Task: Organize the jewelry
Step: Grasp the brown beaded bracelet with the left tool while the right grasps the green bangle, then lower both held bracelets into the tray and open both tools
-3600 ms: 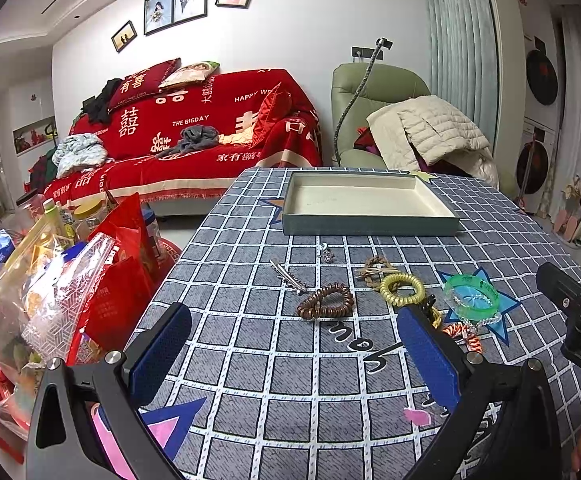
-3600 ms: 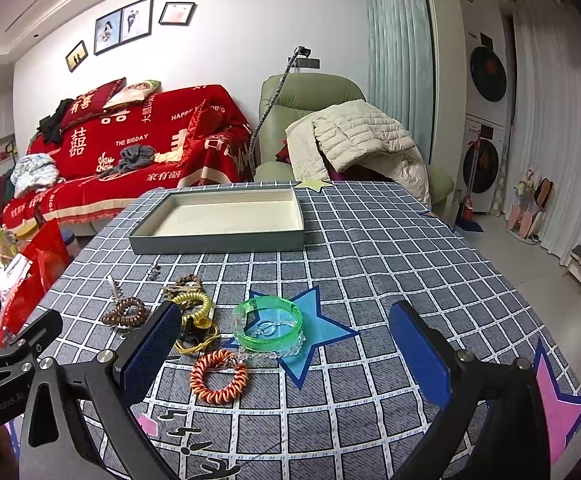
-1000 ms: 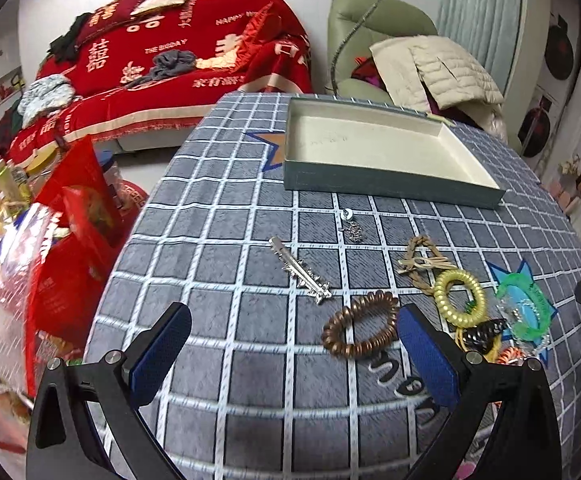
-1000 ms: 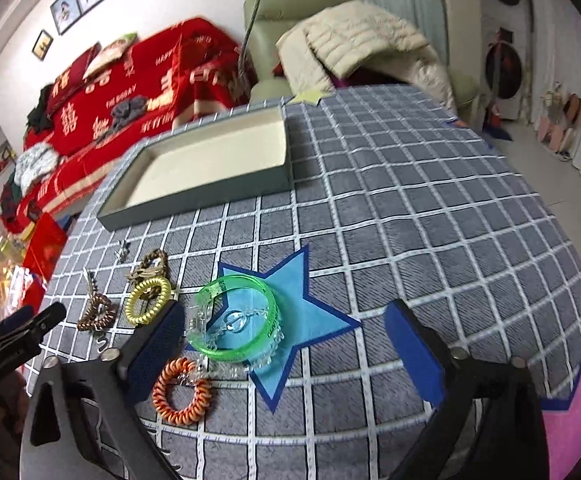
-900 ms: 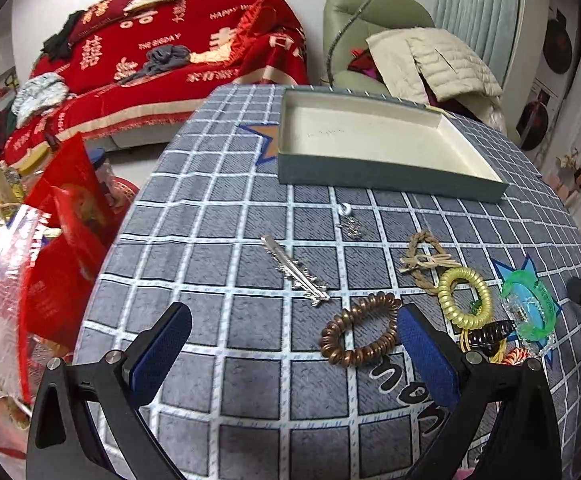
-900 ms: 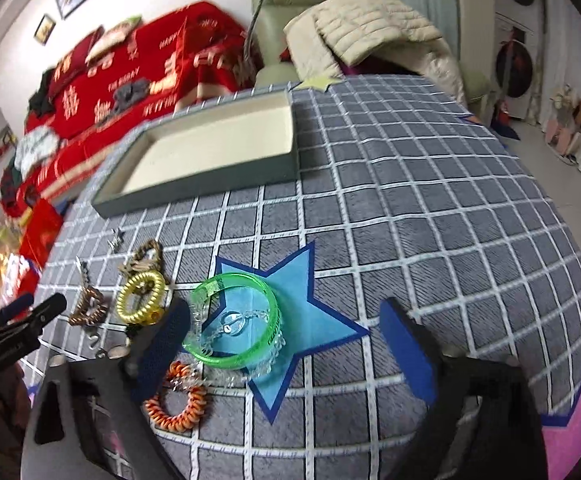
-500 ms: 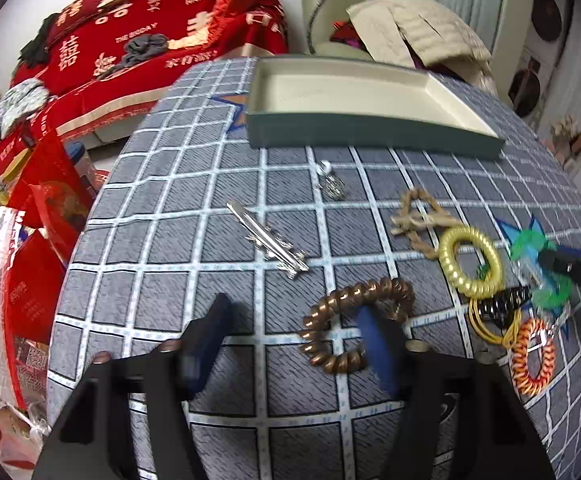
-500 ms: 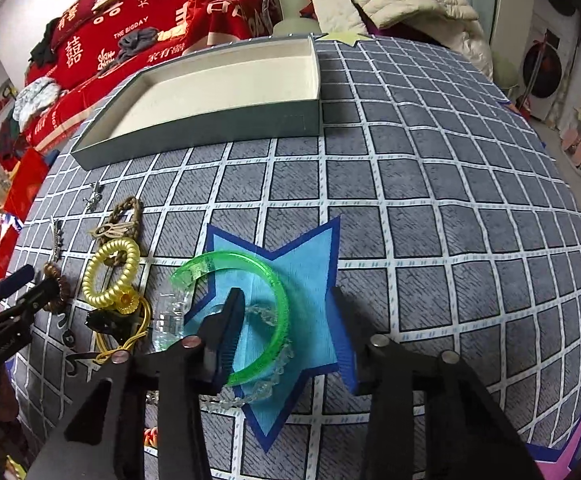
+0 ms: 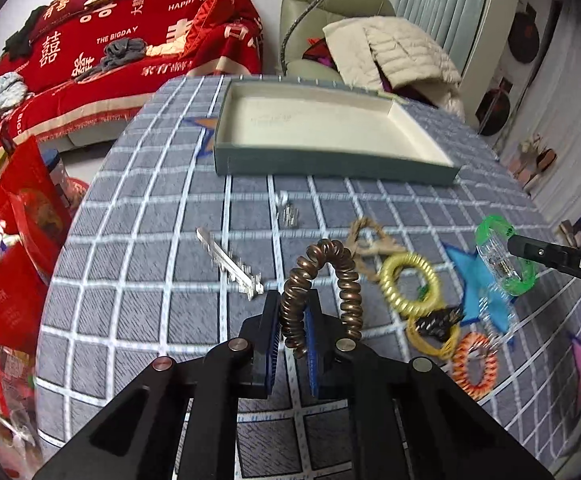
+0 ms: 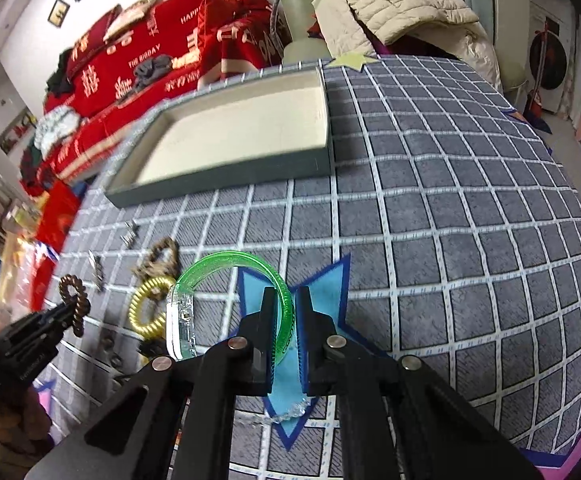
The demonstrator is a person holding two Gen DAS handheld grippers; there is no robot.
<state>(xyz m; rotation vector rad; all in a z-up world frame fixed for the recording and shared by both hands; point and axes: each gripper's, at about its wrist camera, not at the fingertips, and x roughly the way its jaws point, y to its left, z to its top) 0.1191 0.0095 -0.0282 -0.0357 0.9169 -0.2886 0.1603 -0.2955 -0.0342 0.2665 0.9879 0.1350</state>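
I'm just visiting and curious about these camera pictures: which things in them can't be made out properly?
- Small silver piece near the tray, left view: too small and blurred to name.
- Clear chain, right view: mostly hidden under the right claw holding the green bangle.
- Black item among the yellow rings, left view: too small.
- Person, right view: only a hand at the edge.
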